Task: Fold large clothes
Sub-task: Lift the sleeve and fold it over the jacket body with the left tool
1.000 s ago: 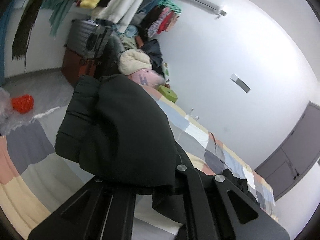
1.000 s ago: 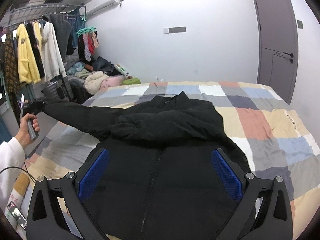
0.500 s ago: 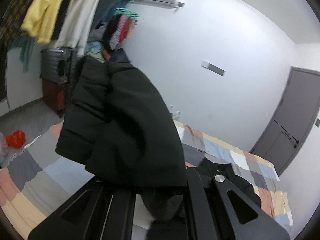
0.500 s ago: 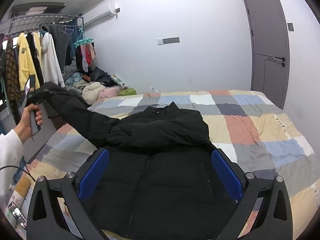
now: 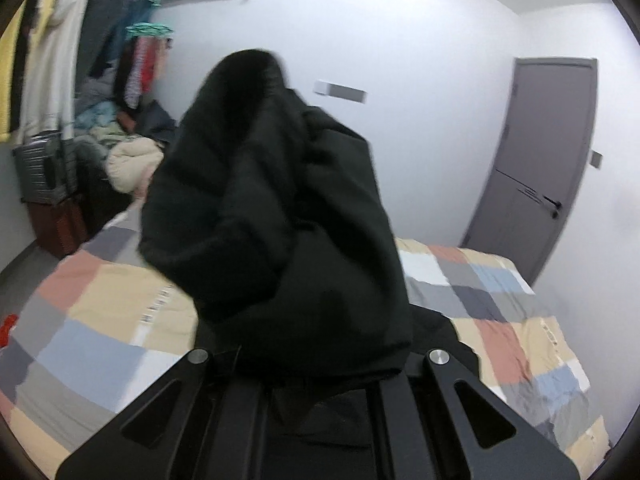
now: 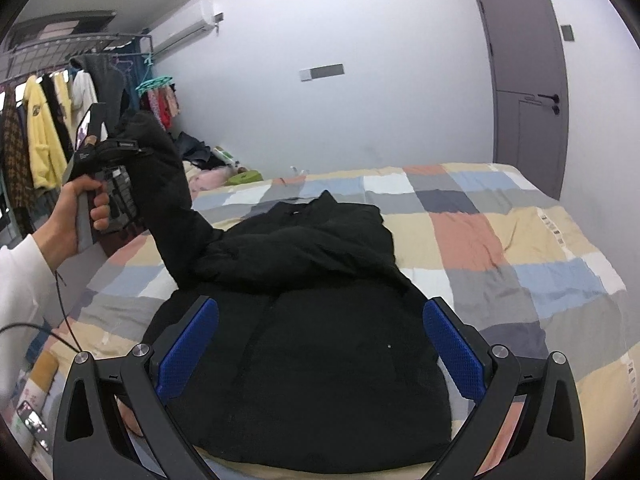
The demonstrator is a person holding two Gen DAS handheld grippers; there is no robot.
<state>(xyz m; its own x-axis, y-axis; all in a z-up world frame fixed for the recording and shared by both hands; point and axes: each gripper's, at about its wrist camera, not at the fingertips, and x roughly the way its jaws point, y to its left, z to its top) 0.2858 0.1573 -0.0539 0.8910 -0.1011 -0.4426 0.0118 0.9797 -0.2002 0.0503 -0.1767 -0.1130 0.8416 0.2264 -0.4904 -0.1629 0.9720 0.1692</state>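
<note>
A black padded jacket (image 6: 304, 360) lies face up on the checked bedspread (image 6: 500, 240), one sleeve folded across its chest. Its other sleeve (image 6: 168, 200) is lifted high at the left, and my left gripper (image 6: 120, 148), held by a person's hand (image 6: 76, 216), is shut on its cuff end. In the left wrist view the sleeve (image 5: 276, 220) bulges over the left gripper (image 5: 316, 376) and hides the fingertips. My right gripper (image 6: 320, 352) hovers open over the jacket's lower front, blue pads (image 6: 450, 350) wide apart with nothing pressed between them.
A clothes rack (image 6: 48, 128) with hanging garments stands at the left. Piled clothes (image 6: 208, 172) lie beyond the bed's far left corner. A grey door (image 6: 524, 80) is at the right. A cable (image 6: 60, 312) trails from the left hand.
The left gripper has carried the sleeve up and inward toward the jacket's body, rolling as it went. The right gripper has drifted a little over the jacket and stayed open.
</note>
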